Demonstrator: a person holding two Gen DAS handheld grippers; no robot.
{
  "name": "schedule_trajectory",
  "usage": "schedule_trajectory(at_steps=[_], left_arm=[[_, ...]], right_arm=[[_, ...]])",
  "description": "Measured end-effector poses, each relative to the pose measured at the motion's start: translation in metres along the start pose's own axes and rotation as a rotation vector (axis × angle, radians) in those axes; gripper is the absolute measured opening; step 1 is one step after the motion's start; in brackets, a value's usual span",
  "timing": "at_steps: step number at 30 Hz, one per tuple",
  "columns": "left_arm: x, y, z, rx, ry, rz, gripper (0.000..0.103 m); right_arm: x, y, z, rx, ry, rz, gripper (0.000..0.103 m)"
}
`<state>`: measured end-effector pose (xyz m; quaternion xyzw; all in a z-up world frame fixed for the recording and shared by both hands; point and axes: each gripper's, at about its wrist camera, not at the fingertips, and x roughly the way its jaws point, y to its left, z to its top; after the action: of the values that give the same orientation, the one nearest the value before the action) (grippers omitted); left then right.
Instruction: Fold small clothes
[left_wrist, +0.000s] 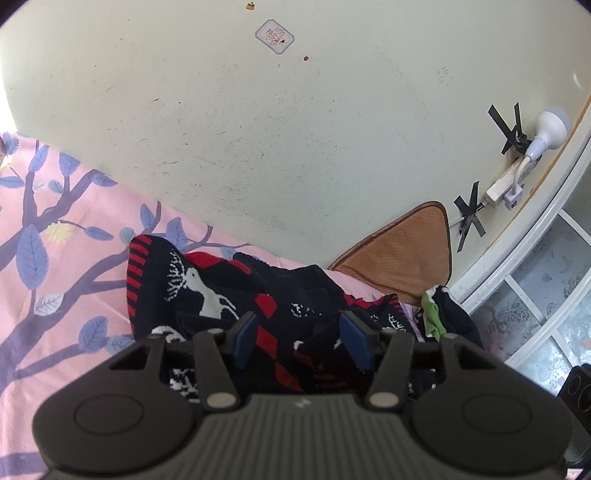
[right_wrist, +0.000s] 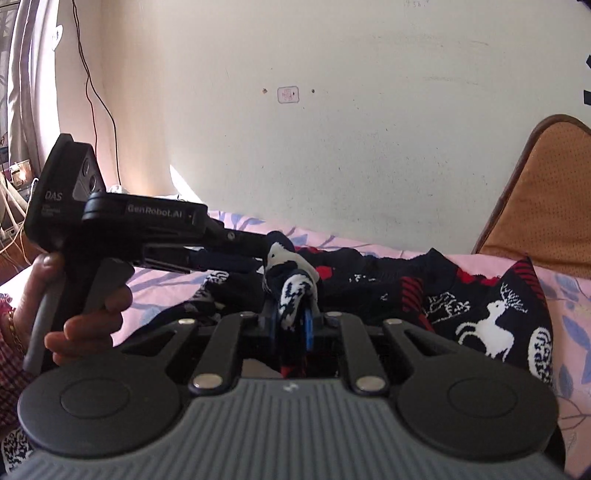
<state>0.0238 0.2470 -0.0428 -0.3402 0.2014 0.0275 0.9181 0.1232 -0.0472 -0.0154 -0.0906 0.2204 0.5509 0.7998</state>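
Dark navy knitted sweater with red bars and white reindeer (right_wrist: 491, 314) lies rumpled on the pink leaf-print bedsheet (left_wrist: 55, 258), spread beyond both jaws. Right gripper (right_wrist: 291, 325): jaws nearly shut, pinching a bunched fold of knit between the blue pads. Left gripper (left_wrist: 299, 339): jaws about half open over the cloth; grip there cannot be told.

Step, as judged: gathering an edge before the fold. Next move calls for lifting and drawing it flat.

Lettering on left gripper's body: "GenRobot.AI", "DAS".
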Motion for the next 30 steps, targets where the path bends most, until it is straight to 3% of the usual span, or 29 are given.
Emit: schedule_trajectory(at_steps=[3,5,8,10,14,19,22,27,28,30], left_arm=[[-0.001,0.0,0.0,0.001,-0.005,-0.006,0.053],[-0.001,0.0,0.0,0.0,-0.003,-0.009,0.054],[0.001,-0.001,-0.001,0.008,0.002,-0.009,0.054],[0.001,-0.003,-0.001,0.016,0.003,-0.013,0.055],[0.003,-0.006,-0.003,0.036,0.016,-0.017,0.056],[0.001,-0.005,-0.003,0.033,0.004,0.0,0.056],[-0.001,0.001,0.0,0.004,-0.004,-0.003,0.056],[-0.001,0.005,0.002,-0.017,-0.007,-0.004,0.056],[-0.001,0.005,0.003,-0.018,-0.006,-0.004,0.056],[-0.001,0.005,0.003,-0.017,-0.006,-0.005,0.056]], right_arm=[[-0.011,-0.003,-0.002,-0.009,-0.002,0.007,0.017],[-0.029,-0.001,-0.01,-0.081,-0.006,0.077,0.023],[-0.037,0.002,-0.021,-0.132,0.116,0.218,0.036],[-0.05,0.001,-0.031,-0.128,0.139,0.257,0.036],[-0.071,-0.028,-0.033,0.059,0.093,0.224,0.036],[-0.054,-0.063,-0.018,0.346,0.039,0.147,0.038],[-0.027,-0.063,-0.009,0.43,0.061,0.17,0.04],[0.034,-0.054,-0.009,0.559,0.171,0.243,0.042],[0.042,-0.052,-0.01,0.567,0.177,0.247,0.04],[0.049,-0.049,-0.012,0.584,0.181,0.26,0.019]])
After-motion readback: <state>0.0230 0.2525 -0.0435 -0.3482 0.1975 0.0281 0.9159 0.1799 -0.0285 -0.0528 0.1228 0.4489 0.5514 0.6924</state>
